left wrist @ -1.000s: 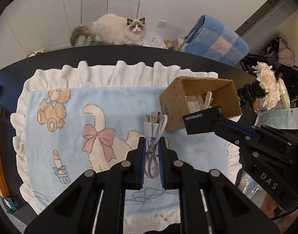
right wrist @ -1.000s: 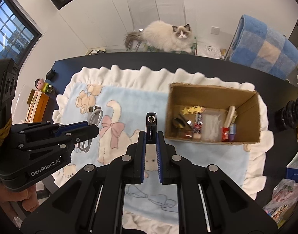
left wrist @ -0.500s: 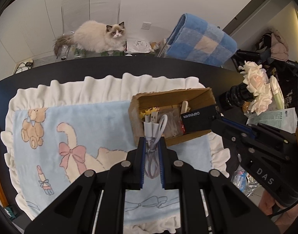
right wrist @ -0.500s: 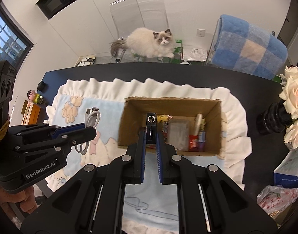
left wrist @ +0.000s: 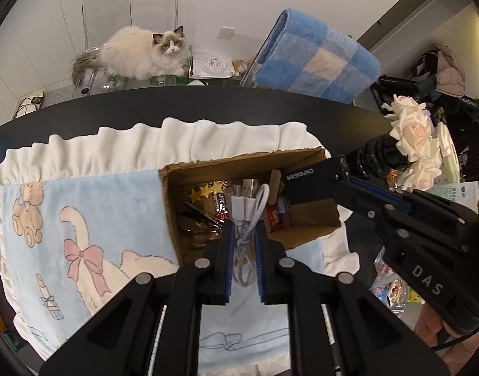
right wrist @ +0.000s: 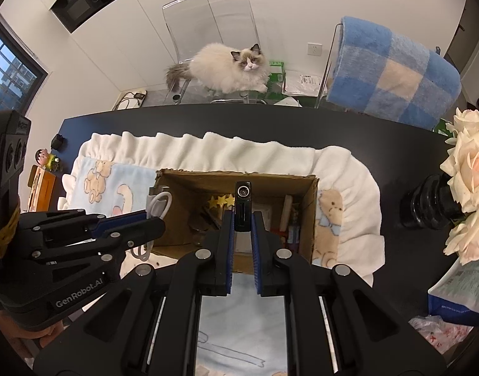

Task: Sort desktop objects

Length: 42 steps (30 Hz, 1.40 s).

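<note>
An open cardboard box (left wrist: 173, 206) (right wrist: 308, 216) stands on a blue and white blanket (left wrist: 92, 213) (right wrist: 101, 178). Inside lie gold stars (left wrist: 201, 191), a snack bar, pens and other small items. My left gripper (left wrist: 243, 235) is shut on a coiled white USB cable (left wrist: 250, 206) and holds it over the box. My right gripper (right wrist: 242, 222) is shut on a small black camera-like device (right wrist: 243, 206), also above the box opening. Each gripper shows in the other's view: the right one (left wrist: 333, 181) at the box's right side, the left one (right wrist: 151, 219) with the cable (right wrist: 159, 203) at its left wall.
The blanket lies on a black table (left wrist: 82, 116). A cat (left wrist: 145, 51) sits on a clear chair behind it, beside a chair draped in a blue checked towel (left wrist: 317, 59). White roses (right wrist: 471, 181) in a black vase, papers and bags crowd the table's right end.
Both grippers have moved forward and right, from over the blanket to over the box, carrying the cable and the black device with them. Both stayed shut.
</note>
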{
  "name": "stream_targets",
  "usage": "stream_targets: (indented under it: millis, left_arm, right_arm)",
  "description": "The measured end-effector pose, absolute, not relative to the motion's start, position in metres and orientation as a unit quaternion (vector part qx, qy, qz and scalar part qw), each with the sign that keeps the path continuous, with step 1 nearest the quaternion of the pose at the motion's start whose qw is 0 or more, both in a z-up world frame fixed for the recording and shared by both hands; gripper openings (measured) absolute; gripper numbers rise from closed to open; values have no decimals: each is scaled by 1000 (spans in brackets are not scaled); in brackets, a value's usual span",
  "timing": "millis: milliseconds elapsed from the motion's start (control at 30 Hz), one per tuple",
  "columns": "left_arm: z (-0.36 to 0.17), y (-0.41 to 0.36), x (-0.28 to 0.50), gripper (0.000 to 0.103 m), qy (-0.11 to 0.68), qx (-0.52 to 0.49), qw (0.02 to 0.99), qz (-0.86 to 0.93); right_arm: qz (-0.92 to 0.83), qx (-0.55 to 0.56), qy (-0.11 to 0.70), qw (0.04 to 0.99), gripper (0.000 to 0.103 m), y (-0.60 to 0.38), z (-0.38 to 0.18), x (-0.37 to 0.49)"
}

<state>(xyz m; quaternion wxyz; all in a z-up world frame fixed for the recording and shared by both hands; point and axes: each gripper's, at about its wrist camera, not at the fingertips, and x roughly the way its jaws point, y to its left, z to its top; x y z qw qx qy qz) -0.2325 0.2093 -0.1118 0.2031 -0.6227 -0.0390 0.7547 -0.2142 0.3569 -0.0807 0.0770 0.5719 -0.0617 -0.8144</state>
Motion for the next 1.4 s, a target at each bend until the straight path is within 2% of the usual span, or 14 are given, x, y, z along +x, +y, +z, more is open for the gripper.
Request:
stream_targets:
  millis: [900, 1000, 1033, 1067, 1100, 1133, 1167, 1233, 1300, 1333, 1367, 1400]
  left_arm:
    - [-115, 223, -239, 12, -34, -620, 191, 761]
    - [-113, 223, -239, 14, -24, -614, 181, 767]
    - [-113, 223, -239, 18, -21, -612, 178, 770]
    - [-112, 222, -239, 22, -18, -611, 176, 772]
    - [-111, 222, -239, 39, -17, -609, 174, 774]
    - [-111, 222, -239, 63, -16, -607, 172, 775]
    - [-110, 221, -239, 73, -15, -605, 171, 777]
    - [-109, 218, -239, 84, -12, -600, 161, 783]
    - [-107, 213, -240, 90, -13, -596, 155, 788]
    - [-106, 211, -241, 94, -10, -594, 151, 790]
    - [-106, 210, -241, 97, -7, -592, 151, 792]
    - [-105, 209, -241, 103, -5, -590, 151, 793]
  right_arm:
    - [-807, 583, -63, 73, 11, 374, -91, -206]
    - [-811, 578, -56, 69, 14, 374, -90, -205]
    - [-811, 579, -53, 69, 14, 374, -89, -205]
    - [-810, 580, -51, 69, 18, 374, -89, -205]
    - [-811, 579, -49, 66, 30, 374, -88, -206]
    - [-813, 577, -48, 64, 36, 375, -87, -206]
    - [-814, 576, -48, 61, 43, 376, -86, -206]
    - [-816, 574, -52, 50, 53, 380, -84, -206]
    - [-816, 573, -64, 40, 79, 388, -83, -205]
    - [-816, 573, -72, 36, 86, 392, -82, -205]
    - [-815, 573, -80, 33, 103, 396, -82, -204]
    - [-816, 571, -84, 33, 103, 398, -81, -204]
